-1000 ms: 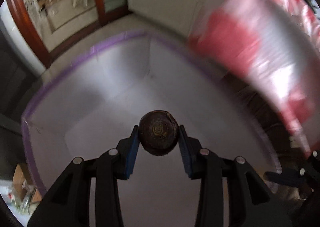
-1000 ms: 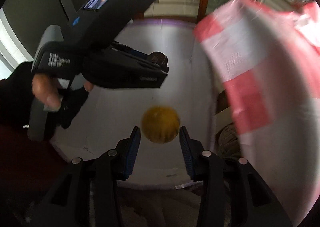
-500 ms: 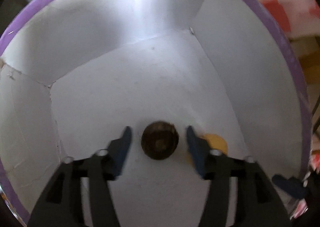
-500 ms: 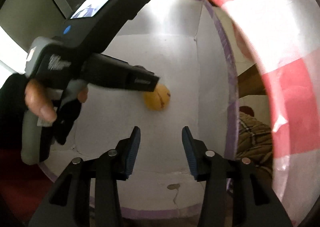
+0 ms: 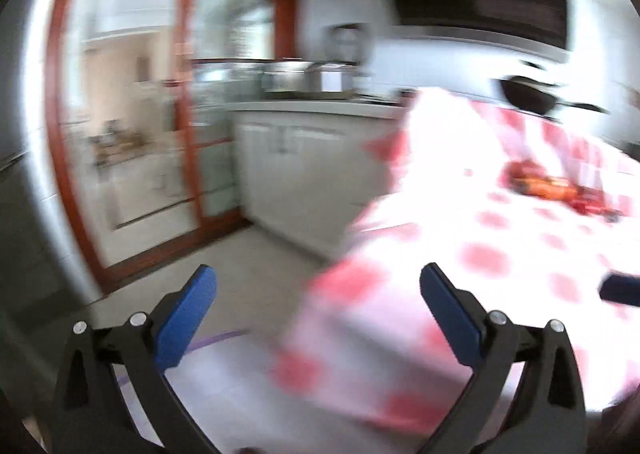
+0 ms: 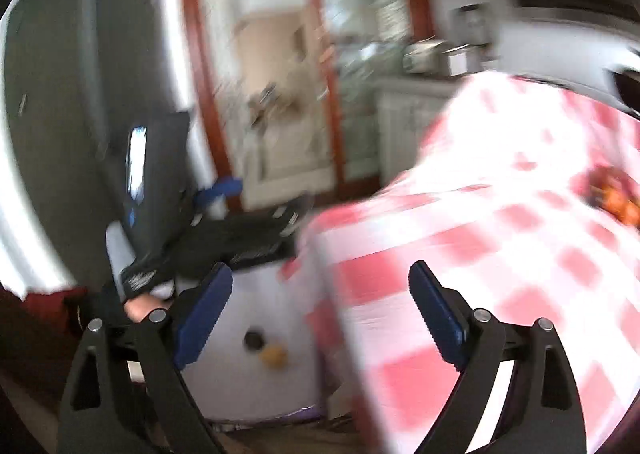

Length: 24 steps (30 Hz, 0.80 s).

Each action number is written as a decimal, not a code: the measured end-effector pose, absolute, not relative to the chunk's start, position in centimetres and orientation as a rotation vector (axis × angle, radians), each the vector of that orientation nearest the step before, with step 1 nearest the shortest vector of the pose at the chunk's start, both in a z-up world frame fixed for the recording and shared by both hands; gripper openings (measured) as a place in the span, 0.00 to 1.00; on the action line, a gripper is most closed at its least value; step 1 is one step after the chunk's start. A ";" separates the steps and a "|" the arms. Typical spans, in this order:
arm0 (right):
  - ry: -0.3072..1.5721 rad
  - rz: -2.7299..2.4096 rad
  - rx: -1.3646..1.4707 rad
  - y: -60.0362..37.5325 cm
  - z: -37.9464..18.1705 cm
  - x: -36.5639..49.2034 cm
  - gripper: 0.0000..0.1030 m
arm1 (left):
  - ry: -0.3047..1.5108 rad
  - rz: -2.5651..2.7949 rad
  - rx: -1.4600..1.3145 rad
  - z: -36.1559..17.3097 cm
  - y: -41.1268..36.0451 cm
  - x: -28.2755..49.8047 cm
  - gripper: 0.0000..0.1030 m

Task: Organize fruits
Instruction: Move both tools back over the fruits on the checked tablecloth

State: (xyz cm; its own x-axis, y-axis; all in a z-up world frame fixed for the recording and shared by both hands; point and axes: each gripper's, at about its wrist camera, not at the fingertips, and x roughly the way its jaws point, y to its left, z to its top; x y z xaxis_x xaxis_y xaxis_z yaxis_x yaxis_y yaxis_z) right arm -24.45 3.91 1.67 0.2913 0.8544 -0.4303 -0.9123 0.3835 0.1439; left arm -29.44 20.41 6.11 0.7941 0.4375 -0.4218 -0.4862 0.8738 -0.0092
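Down at the lower left, a white box (image 6: 256, 318) with a purple rim holds a round dark fruit (image 6: 253, 340) beside a yellow one (image 6: 273, 355). Both the left gripper (image 5: 318, 288) and right gripper (image 6: 320, 288) are opening, blue pads wide and empty. Right: glossy red-checked tablecloth (image 6: 500, 214).

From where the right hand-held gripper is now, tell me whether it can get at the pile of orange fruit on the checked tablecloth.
Probably yes. The right hand-held gripper is empty, jaws opening, and only bare checked tablecloth lies between it and the orange fruit. Blur hides finer detail.
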 end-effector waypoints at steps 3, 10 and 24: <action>0.481 1.046 -0.008 -1.6 2.3 -21.1 0.85 | 0.446 0.301 -0.162 8.1 16.1 -24.8 0.99; 0.603 0.567 0.267 -14.3 1.4 -11.7 0.85 | 0.654 0.143 -0.037 7.0 4.2 -9.0 0.99; 0.697 0.006 0.311 -26.1 -2.2 8.8 0.84 | 0.777 0.009 -0.222 2.4 -2.3 10.0 0.98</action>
State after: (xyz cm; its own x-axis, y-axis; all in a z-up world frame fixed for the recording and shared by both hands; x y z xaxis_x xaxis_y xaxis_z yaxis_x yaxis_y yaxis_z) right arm 8.82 -26.14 -2.24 0.7686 0.1084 -0.6304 0.0979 0.9540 0.2834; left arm 10.04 -2.34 2.37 0.7143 -0.0740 -0.6959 -0.0895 0.9765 -0.1958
